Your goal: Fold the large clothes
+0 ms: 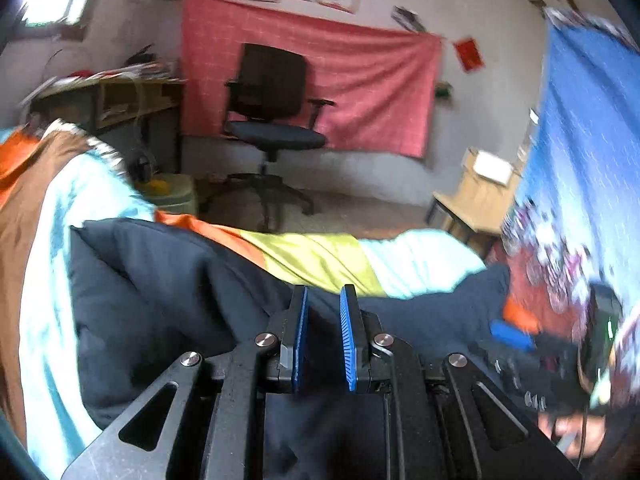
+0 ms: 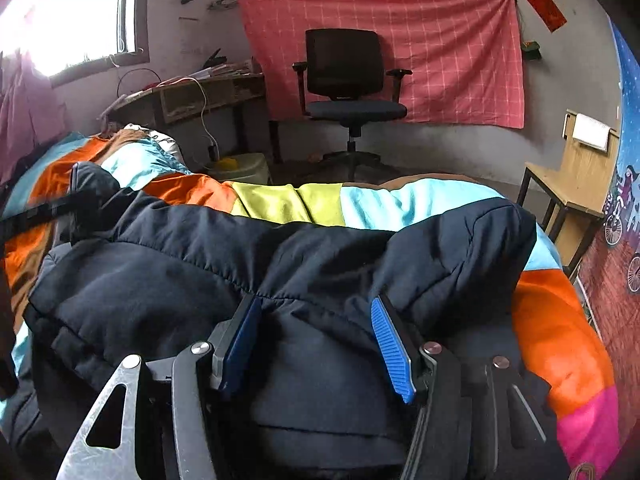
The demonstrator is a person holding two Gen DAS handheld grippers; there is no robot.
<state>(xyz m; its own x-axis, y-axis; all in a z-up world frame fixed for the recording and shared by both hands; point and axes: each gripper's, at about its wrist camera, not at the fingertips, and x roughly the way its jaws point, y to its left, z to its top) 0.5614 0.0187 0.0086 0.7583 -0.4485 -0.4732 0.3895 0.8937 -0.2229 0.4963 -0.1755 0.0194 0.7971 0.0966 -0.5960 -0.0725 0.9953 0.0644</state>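
The right gripper [image 2: 316,344] stands open, its blue pads [image 2: 390,344] spread wide above the jacket [image 2: 180,272] with padded cloth under the gap but neither pad pressing on it. The left gripper [image 1: 324,332] is all but closed, only a thin slot left between its pads. That slot looks dark like the jacket beneath, and I cannot tell whether a fold is pinched there.

The jacket is dark navy and quilted, and it lies on a bed over a quilt [image 2: 560,332] of orange, yellow, pale blue and pink blocks. Its long axis runs across both views, left to right, roughly square to the way the grippers point. From the right wrist it spreads from a raised corner far left to a rounded, bulky end at the right, and a stitched seam crosses just ahead of the fingertips. From the left wrist its left edge stands up as a soft ridge against the quilt.

Both tools sit at the near long edge, pointing down and across it. The right gripper is nearer the rounded right end and the left gripper nearer the ridged left end. I judge the next fold turns on each hand taking its own end of that near edge and carrying it toward the far edge. The right hand must first close on cloth.
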